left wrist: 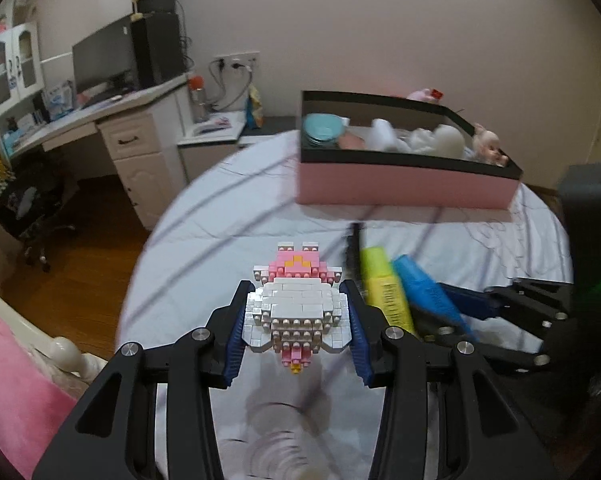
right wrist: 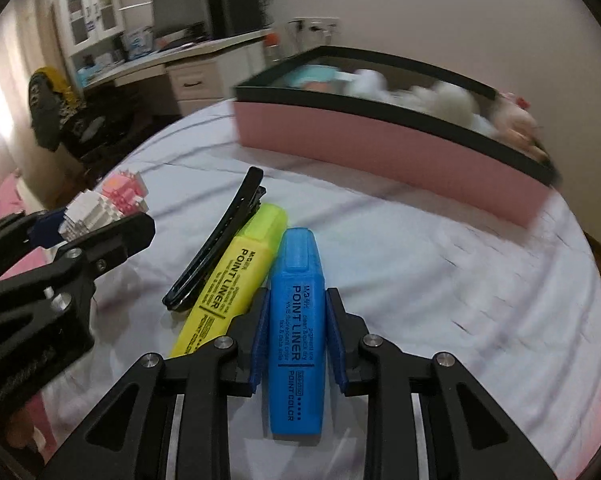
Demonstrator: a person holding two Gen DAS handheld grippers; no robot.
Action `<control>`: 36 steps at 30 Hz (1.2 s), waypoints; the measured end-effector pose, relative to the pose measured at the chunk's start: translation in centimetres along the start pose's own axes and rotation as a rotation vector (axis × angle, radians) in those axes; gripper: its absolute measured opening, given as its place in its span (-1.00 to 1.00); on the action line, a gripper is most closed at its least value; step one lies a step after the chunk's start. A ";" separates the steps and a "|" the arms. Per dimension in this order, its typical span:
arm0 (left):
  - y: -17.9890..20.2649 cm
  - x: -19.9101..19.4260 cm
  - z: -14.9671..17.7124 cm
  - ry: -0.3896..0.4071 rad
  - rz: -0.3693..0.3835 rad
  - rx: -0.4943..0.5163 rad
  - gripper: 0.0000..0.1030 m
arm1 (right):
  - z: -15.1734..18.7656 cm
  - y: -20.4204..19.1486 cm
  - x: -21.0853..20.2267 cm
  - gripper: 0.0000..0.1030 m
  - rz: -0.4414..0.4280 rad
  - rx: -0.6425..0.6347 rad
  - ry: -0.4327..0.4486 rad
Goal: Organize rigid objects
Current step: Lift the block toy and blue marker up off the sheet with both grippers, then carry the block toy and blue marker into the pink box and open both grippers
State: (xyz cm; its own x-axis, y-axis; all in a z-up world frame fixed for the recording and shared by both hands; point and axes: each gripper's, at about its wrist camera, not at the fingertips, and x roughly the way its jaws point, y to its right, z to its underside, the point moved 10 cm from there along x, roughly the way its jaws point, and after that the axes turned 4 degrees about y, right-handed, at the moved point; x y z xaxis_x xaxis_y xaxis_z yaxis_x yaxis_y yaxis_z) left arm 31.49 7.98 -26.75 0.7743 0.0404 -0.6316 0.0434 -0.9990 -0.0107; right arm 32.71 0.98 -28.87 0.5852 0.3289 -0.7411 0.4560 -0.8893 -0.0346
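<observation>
Pink box (left wrist: 400, 190) w/ doll (left wrist: 488, 146), teal dish (left wrist: 320, 128), white plush (left wrist: 446, 140).

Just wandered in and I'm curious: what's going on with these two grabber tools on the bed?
A person is tidying up with two handheld grippers. The left gripper holds a pink-and-white brick figure; the right gripper is clamped on a blue highlighter. A yellow highlighter and black hair clip lie beside it, the pink box beyond.

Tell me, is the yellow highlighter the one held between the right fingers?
No, the right gripper is shut on the blue highlighter, while the yellow highlighter lies beside it on the white sheet.
</observation>
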 end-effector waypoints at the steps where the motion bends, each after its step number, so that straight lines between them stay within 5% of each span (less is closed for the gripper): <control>1: -0.4 0.1 -0.2 0.000 -0.005 -0.007 -0.15 | -0.4 -0.8 0.4 -0.47 -0.019 -0.005 0.000; 5: -1.2 0.6 -0.7 -0.004 -0.009 -0.022 -0.15 | -1.5 -2.7 1.2 -0.47 -0.054 -0.025 0.009; 13: 2.3 -0.2 -2.7 0.041 0.040 0.001 -0.15 | -1.0 4.1 -3.7 -0.47 0.021 0.086 0.112; 25: 6.9 -13.0 -9.1 0.349 0.040 0.055 -0.15 | -3.7 7.4 -20.3 -0.47 0.115 0.117 0.496; 36: 7.9 -20.6 -9.8 0.467 0.025 0.086 -0.14 | -4.5 5.6 -27.1 -0.47 0.155 0.074 0.635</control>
State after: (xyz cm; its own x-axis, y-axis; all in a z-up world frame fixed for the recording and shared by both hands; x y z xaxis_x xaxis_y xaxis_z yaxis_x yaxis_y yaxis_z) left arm 22.04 -0.52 -6.24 0.9762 0.0011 -0.2169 -0.0160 -0.9969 -0.0770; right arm 22.39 -11.46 -5.97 0.9325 0.2988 -0.2026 0.3008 -0.9534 -0.0220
